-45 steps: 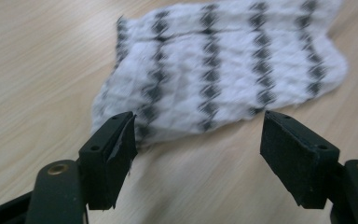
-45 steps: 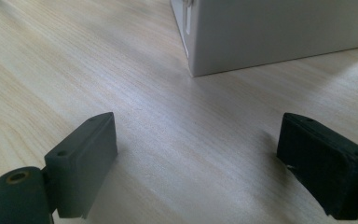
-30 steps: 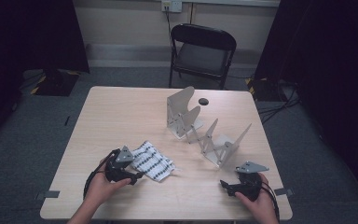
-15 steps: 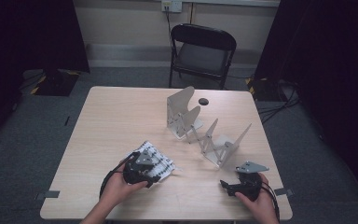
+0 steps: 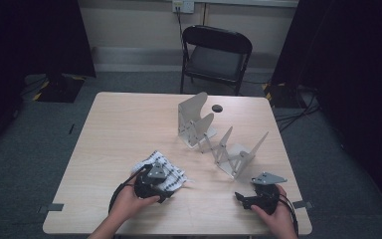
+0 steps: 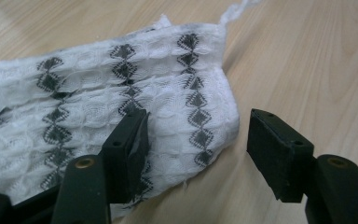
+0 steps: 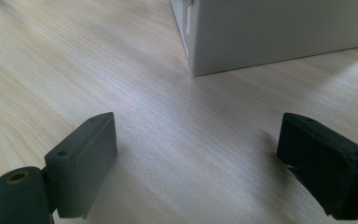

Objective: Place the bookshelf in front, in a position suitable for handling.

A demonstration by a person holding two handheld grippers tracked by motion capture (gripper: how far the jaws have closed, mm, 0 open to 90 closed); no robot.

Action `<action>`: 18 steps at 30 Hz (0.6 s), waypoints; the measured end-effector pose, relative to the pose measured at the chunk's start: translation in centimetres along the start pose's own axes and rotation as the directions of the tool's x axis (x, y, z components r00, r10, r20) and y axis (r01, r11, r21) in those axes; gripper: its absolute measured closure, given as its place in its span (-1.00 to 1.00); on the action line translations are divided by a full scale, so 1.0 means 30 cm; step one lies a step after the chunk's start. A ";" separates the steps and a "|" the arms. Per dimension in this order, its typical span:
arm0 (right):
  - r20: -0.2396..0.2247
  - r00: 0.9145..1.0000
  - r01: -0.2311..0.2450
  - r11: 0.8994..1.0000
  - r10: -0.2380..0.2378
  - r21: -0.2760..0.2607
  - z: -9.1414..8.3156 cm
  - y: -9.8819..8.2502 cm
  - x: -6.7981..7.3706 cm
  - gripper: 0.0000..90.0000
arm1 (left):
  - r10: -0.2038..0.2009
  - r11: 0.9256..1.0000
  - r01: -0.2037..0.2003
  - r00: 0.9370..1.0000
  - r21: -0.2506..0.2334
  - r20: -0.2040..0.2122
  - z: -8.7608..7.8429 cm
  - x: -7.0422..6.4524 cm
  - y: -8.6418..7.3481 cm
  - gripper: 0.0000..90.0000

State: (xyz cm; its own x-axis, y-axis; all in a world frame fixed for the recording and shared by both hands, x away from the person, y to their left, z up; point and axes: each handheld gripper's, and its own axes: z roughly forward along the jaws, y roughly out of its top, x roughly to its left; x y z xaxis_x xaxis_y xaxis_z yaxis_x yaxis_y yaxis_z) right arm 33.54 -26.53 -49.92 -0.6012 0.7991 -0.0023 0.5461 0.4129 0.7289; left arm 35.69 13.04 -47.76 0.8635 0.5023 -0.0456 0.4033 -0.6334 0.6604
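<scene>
Near the table's [image 5: 129, 124] front edge, the soft, light cloth [image 6: 98, 107] should bunch easily, so its folded corner between the left gripper's [image 6: 196, 140] just-reopened jaws suits pinching, while the right gripper [image 7: 196, 163] gapes empty.

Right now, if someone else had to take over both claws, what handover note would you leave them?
Left claw: open, jaws just widened again; one jaw rests on the patterned cloth, the other stands off its corner over bare table. No grip yet.
Right claw: open, nothing between its jaws, low over the table near the white folding rack.
Cloth: lies crumpled flat at the near left of the table.
Done: left claw brought to the cloth's edge.
Left: probably close on the cloth and lift; where it goes I cannot tell.
</scene>
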 end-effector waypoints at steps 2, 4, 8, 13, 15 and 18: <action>0.000 1.000 0.000 1.000 0.000 0.000 0.000 0.000 0.000 -0.75 | -0.002 1.000 0.002 1.000 -0.011 0.002 -0.009 0.001 -0.016 -0.19; 0.000 1.000 0.000 1.000 0.000 0.000 0.000 0.000 0.000 -0.75 | -0.007 1.000 0.007 1.000 -0.008 -0.004 -0.022 0.001 -0.030 -0.21; 0.000 1.000 0.000 1.000 0.000 0.000 0.000 0.000 0.000 -0.75 | -0.009 1.000 0.009 1.000 0.014 -0.002 -0.049 0.009 -0.051 -0.32; 0.000 1.000 0.000 1.000 0.000 0.000 0.000 0.000 0.000 -0.75 | -0.023 1.000 0.023 0.999 0.015 -0.022 -0.070 0.013 -0.078 -0.42; 0.000 1.000 0.000 1.000 0.000 0.000 0.000 0.000 0.000 -0.75 | -0.038 0.999 0.039 0.998 0.013 -0.041 -0.087 0.017 -0.098 -0.46; 0.000 1.000 0.000 1.000 0.000 0.000 0.000 0.000 0.000 -0.75 | -0.040 0.999 0.041 0.998 0.017 -0.052 -0.104 0.027 -0.118 -0.48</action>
State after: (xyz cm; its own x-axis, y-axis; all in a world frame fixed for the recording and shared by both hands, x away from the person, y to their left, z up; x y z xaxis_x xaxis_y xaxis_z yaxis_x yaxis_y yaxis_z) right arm 33.54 -26.53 -49.92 -0.6013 0.7990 -0.0021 0.5462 0.4129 0.7288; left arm 34.01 17.53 -47.81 0.8295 0.5575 -0.0331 0.4437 -0.6219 0.6453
